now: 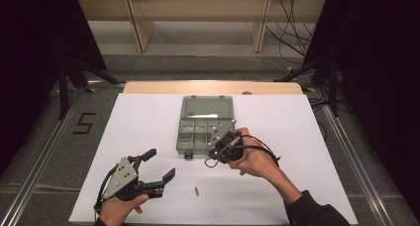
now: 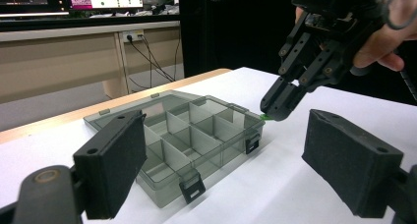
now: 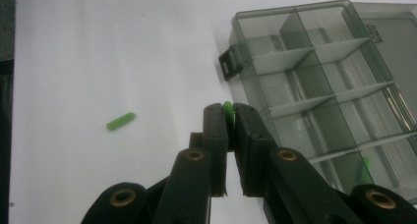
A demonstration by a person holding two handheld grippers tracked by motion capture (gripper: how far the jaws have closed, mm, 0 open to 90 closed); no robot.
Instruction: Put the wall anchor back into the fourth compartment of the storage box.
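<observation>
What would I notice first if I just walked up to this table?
Probably the see-through grey compartment box lying open in the middle of the white table. At its near right corner the right gripper pinches a tiny green piece, while another green piece lies loose near the table's front edge.

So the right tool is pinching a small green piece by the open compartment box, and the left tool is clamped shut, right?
Not quite: the left tool stands open with nothing between its pads, as the left gripper view shows. The right tool does pinch a small green piece by the open compartment box.
</observation>
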